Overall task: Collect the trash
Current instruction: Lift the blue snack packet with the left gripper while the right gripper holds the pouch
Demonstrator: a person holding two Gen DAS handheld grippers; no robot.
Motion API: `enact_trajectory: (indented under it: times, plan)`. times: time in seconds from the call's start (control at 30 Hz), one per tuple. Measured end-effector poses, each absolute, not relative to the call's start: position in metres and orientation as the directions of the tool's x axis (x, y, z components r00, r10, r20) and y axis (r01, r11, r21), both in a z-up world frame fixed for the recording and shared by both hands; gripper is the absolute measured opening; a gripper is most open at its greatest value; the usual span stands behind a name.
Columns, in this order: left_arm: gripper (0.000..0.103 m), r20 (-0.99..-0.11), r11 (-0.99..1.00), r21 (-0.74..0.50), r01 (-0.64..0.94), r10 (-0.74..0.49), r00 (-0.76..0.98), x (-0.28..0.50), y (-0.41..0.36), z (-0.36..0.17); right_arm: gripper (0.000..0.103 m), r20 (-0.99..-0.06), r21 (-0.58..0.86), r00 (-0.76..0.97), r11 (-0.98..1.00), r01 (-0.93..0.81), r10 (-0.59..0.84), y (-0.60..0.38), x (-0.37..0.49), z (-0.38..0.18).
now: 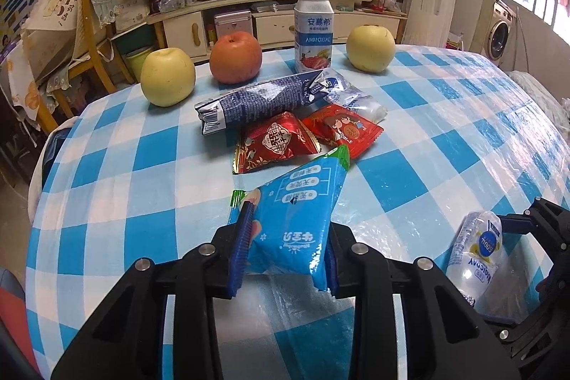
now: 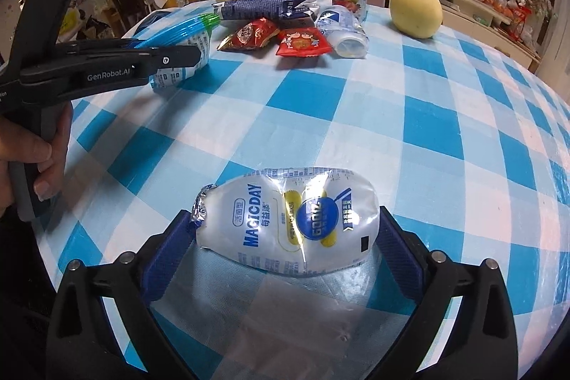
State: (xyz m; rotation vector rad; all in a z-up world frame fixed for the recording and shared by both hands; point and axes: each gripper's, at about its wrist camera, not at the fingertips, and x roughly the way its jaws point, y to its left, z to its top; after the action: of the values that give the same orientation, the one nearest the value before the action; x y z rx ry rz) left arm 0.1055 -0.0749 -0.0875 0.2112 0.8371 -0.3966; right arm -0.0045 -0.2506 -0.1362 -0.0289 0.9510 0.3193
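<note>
Two hand-held grippers over a table (image 1: 445, 145) covered in a blue-and-white checked cloth. The left gripper (image 1: 285, 255) has its fingers (image 1: 242, 248) closed on a light-blue snack packet (image 1: 295, 219), which is pinched at its lower end and stands up off the cloth; from the right wrist view the same packet (image 2: 188, 38) projects beyond the gripper's black body. The right gripper (image 2: 285, 230) has its fingers (image 2: 395, 237) pressed against both ends of a crumpled white "MAGICDAY" bottle (image 2: 285, 219), held crosswise between them; whether the bottle rests on the cloth cannot be told. Farther back, grouped near the table's middle, lie the remaining trash: a dark-blue flattened carton (image 1: 256, 102), two red wrappers (image 1: 274, 141) and (image 1: 345, 127) touching one another, and a crushed clear bottle (image 1: 356, 98) just behind them. Along the far edge stand a yellow apple (image 1: 167, 75), a red apple (image 1: 235, 57), an upright yogurt bottle (image 1: 313, 31) and a second yellow apple (image 1: 370, 48).
</note>
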Motion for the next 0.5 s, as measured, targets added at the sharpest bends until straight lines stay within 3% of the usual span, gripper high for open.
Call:
enact_trajectory:
  times: [0.5]
  plan:
    - [0.032, -0.737, 0.915, 0.01, 0.404, -0.266, 0.621, 0.096, -0.063, -0.076, 0.095, -0.761, 0.098, 0.601, 0.959, -0.267, 0.246, -0.25, -0.009, -0.122]
